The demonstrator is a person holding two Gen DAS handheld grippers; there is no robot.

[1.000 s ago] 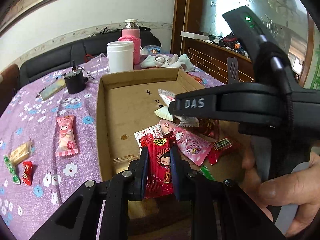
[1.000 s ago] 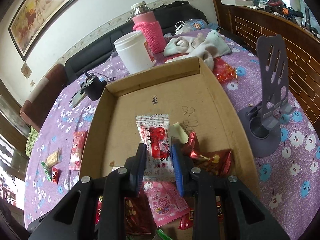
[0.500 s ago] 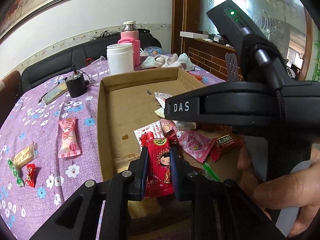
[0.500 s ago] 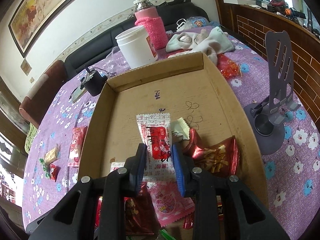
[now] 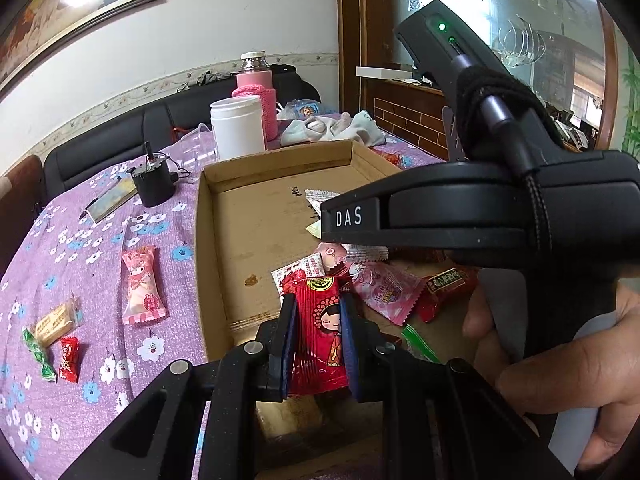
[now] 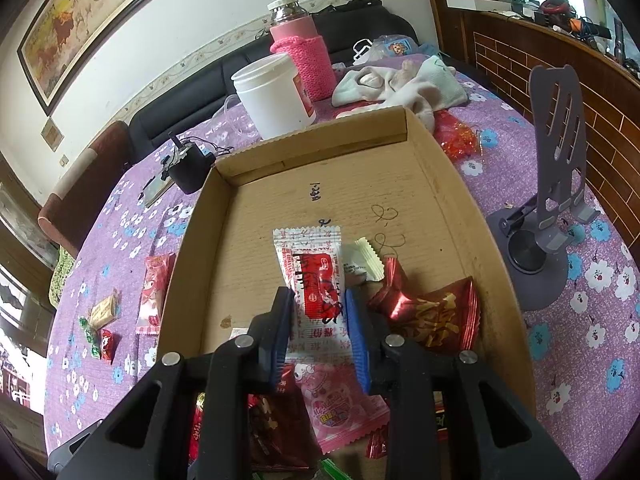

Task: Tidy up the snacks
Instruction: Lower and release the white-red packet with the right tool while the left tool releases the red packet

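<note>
My left gripper (image 5: 318, 312) is shut on a red snack packet with a cartoon girl (image 5: 320, 332), held over the near end of the cardboard tray (image 5: 208, 240). My right gripper (image 6: 318, 308) is shut on a white and red snack packet (image 6: 316, 276) above the tray (image 6: 440, 184); its black body shows in the left wrist view (image 5: 460, 216). Several packets lie in the tray: a pink one (image 5: 384, 286), a red foil one (image 6: 432, 312) and a small white one (image 6: 362, 260).
On the purple flowered cloth left of the tray lie a pink candy packet (image 5: 142, 284), a tan bar (image 5: 56, 322), and small green and red sweets (image 5: 68, 358). Behind the tray stand a white jar (image 6: 274, 96), a pink flask (image 6: 302, 48) and a black holder (image 5: 154, 184). A grey phone stand (image 6: 548, 200) is at the right.
Both grippers have kept their packets and pulled back a little toward the near end of the tray, rising slightly. The snacks on the cloth have not moved.
</note>
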